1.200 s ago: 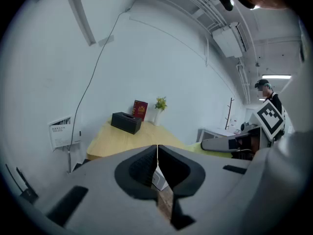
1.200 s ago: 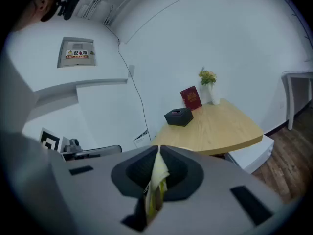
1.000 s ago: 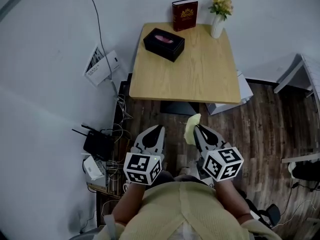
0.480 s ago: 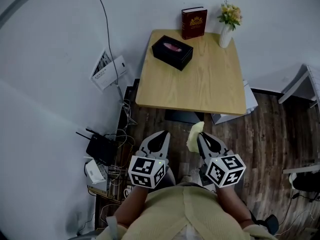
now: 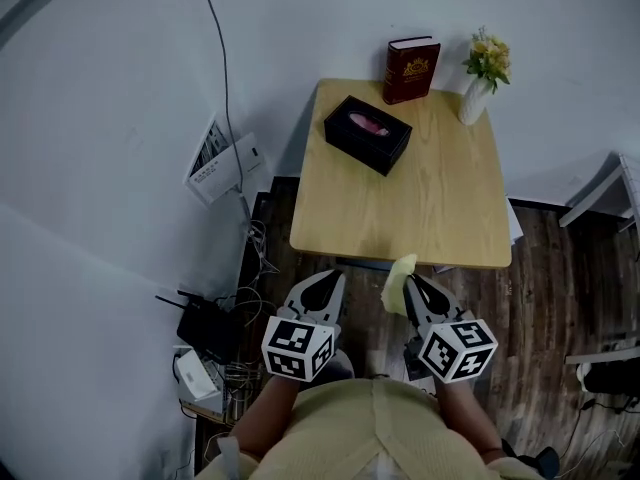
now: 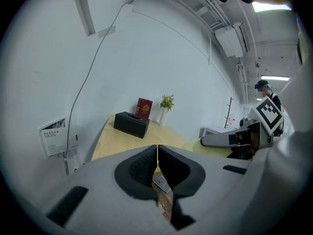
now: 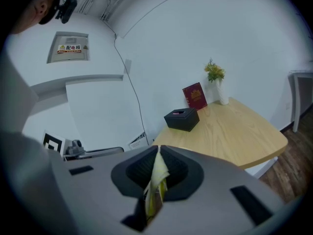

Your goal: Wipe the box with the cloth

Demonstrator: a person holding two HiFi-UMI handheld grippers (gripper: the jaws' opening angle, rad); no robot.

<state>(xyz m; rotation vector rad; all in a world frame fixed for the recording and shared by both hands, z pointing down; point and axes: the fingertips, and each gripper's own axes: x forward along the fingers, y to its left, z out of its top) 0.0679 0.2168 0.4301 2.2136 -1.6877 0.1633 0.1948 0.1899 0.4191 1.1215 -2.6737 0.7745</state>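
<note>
Head view: both grippers sit low in frame, off the near edge of the desk (image 5: 430, 208), over the floor (image 5: 550, 298). The left gripper (image 5: 336, 277) has its fingers (image 6: 142, 168) closed together with nothing in them. The right gripper (image 5: 411, 279) has its fingers (image 7: 178, 173) clamped on the cloth (image 5: 398, 283), a pale yellow-green crumpled strip that sticks out past the tips and hangs down between the pads in the right gripper view.

Around the box (image 5: 368, 134) I see a dark red book (image 5: 411, 56) upright just behind it against the wall (image 5: 120, 88). A white vase (image 5: 474, 103) with yellow flowers (image 5: 487, 53) is at the far right corner, well apart. A bare stretch of desk top lies between my grippers and the box.

The box is at the desk's far left corner, well away from both grippers. It is black, rectangular and turned at an angle to the desk edges, with a pink thing (image 5: 366, 123) showing in a slot on top.

The desk is light wood and square-ish. The floor is dark wood planks and the wall is white. A white wall panel (image 5: 222, 163), tangled cables (image 5: 250, 268) and a black router (image 5: 205, 320) are left of the desk. There is white furniture (image 5: 600, 183) at the right edge.
</note>
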